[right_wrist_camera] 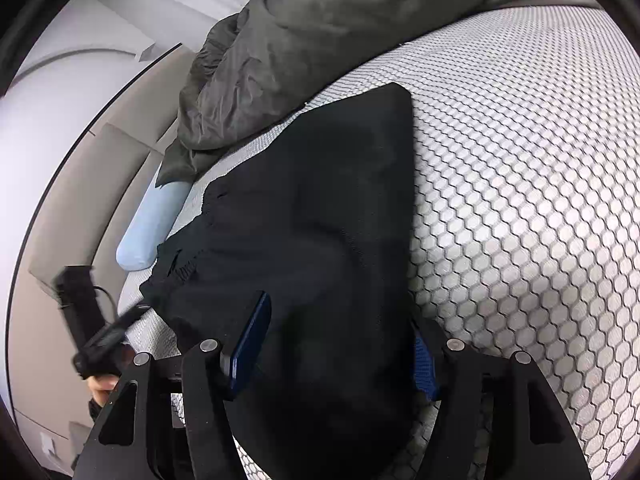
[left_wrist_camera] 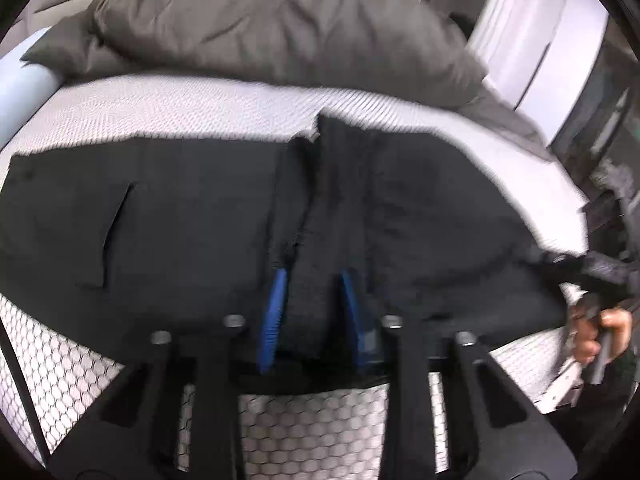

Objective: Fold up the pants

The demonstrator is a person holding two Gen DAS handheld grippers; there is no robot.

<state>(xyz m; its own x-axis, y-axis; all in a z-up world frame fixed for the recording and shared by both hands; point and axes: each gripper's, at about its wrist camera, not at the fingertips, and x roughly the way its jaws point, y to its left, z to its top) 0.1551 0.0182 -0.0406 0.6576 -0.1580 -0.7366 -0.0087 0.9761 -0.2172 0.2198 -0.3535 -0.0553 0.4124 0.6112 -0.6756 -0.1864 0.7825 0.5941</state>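
The mattress (left_wrist_camera: 180, 104), with its pale honeycomb cover, fills most of both views, and a grey duvet (left_wrist_camera: 280, 28) is heaped along the top of each frame with a light blue bolster (right_wrist_camera: 154, 224) at the left edge of the right wrist view. On the mattress lie the black pants (left_wrist_camera: 192, 208), spread as a broad dark band across the middle of the left wrist view, and in the right wrist view running from the lower centre up to a squared corner in the upper middle. They look laid out lengthwise and perhaps already doubled leg on leg, though I cannot be sure of that; the shorter cross folds seem not yet made, so I judge the task to be in its early or middle part. The left gripper (left_wrist_camera: 312, 312) sits at lower centre of its frame, its blue pads set on either side of a raised ridge of cloth, seemingly pinching it. The right gripper (right_wrist_camera: 340, 356) at the bottom of its frame has cloth bunched between widely spaced pads; whether it truly clamps the fabric I cannot tell.
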